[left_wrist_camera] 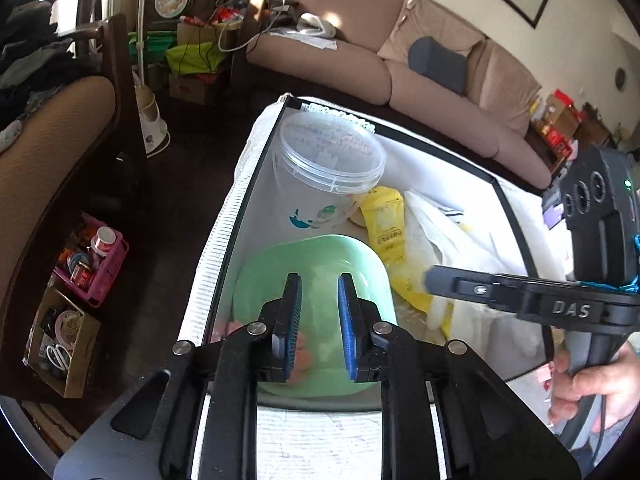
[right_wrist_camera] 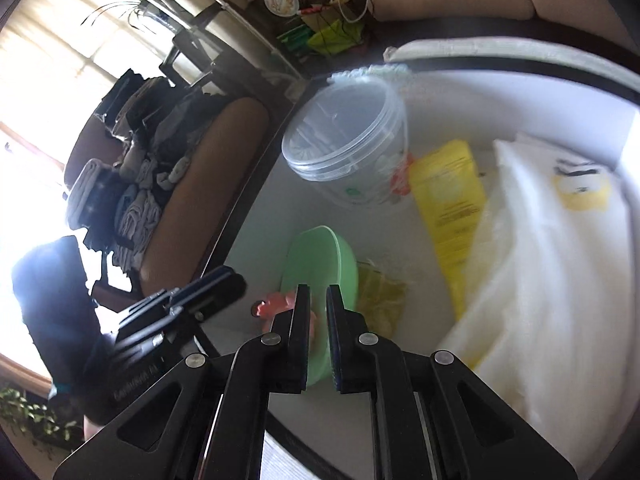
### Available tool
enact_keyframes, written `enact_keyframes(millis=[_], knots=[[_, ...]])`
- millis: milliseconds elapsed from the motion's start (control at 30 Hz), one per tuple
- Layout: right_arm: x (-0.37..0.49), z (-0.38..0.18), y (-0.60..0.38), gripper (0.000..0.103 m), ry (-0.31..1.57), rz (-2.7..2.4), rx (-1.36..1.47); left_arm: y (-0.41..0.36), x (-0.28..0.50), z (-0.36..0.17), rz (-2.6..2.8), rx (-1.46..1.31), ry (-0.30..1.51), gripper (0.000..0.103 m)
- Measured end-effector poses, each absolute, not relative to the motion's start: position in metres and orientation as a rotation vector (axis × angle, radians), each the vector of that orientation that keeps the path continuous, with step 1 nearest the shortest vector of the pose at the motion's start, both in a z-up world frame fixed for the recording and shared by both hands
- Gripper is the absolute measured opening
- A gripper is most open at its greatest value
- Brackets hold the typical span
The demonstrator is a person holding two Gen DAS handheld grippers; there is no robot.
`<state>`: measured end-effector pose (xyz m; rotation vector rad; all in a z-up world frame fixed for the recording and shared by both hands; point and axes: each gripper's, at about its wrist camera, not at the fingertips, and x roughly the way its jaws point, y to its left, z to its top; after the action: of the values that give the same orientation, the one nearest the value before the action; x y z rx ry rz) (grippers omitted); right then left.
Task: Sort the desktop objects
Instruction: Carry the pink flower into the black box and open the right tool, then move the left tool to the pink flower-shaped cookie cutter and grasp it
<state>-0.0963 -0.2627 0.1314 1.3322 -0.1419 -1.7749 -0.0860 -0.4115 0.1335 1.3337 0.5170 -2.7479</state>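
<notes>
We are hovering left gripper, jaws slightly apart, gripping nothing, over pale green plastic bowl inside white box; right gripper likewise narrowly parted, empty, beside clear lidded plastic tub.

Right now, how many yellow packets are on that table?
2. A bright yellow packet lies beside the clear tub; a duller yellow bag sits right of the green bowl. More may hide under the white bag.

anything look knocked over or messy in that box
Nothing looks spilled. The clear lidded tub leans toward the corner of the box rather than standing straight, and the yellow packet lies wedged between it and the crumpled white bag.
</notes>
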Motion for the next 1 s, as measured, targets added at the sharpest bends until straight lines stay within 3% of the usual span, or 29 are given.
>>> enact_keyframes(millis=[67,133,233,300,400,633,867,1000], knots=[[-0.090,0.144,-0.244,0.014,-0.110,-1.782,1.307,-0.401,-0.076,0.142,-2.777,1.317,0.495,0.019],[-0.078,0.159,-0.219,0.027,-0.071,-1.787,1.263,-0.383,-0.064,0.152,-2.823,1.311,0.471,0.024],[-0.055,0.181,-0.167,0.043,0.003,-1.808,1.199,-0.342,-0.044,0.163,-2.914,1.309,0.432,0.045],[-0.038,0.192,-0.123,0.045,0.073,-1.854,1.161,-0.301,-0.029,0.169,-2.997,1.315,0.402,0.055],[-0.015,0.205,-0.046,0.050,0.148,-1.962,1.134,-0.238,-0.014,0.169,-3.103,1.380,0.418,0.061],[0.015,0.202,0.120,0.056,0.070,-2.255,1.171,-0.090,-0.012,0.119,-3.194,1.655,0.355,0.062],[0.033,0.167,0.206,0.056,-0.158,-2.353,1.183,0.020,-0.025,0.065,-3.246,1.718,-0.107,0.062],[0.030,0.151,0.234,0.056,-0.235,-2.366,1.176,0.038,-0.040,0.042,-3.234,1.767,-0.176,0.062]])
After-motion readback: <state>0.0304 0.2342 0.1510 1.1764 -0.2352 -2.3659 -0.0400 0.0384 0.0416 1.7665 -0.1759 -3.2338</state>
